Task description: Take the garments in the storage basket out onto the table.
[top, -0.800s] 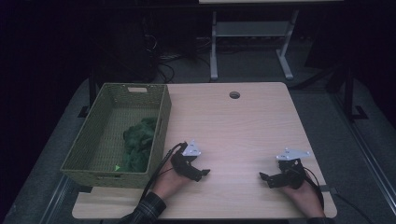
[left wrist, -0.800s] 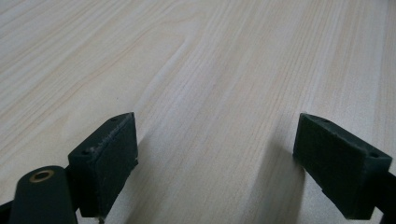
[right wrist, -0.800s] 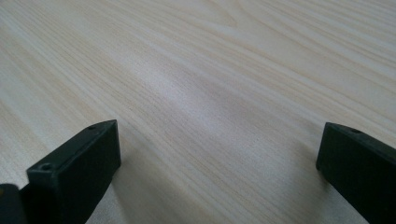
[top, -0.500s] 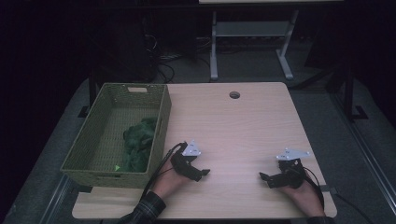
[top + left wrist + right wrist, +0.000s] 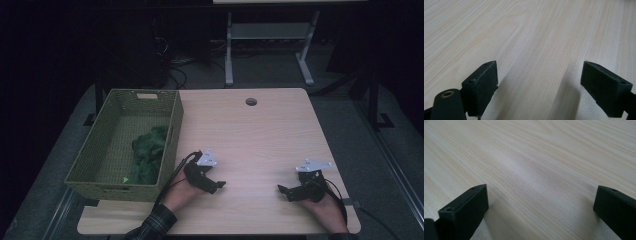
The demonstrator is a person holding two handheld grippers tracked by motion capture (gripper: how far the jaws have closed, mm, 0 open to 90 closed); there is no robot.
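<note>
Inside, basket (image 5: 105, 165) holds crumpled green cloth (image 5: 149, 152).

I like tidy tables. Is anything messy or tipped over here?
Nothing stands out. The green woven basket sits upright at the table's left edge, with a crumpled green cloth bunched inside. Both the left gripper and right gripper rest open on bare wood, holding nothing.

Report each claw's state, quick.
Left claw: open, holding nothing, over bare table.
Right claw: open, holding nothing.
</note>
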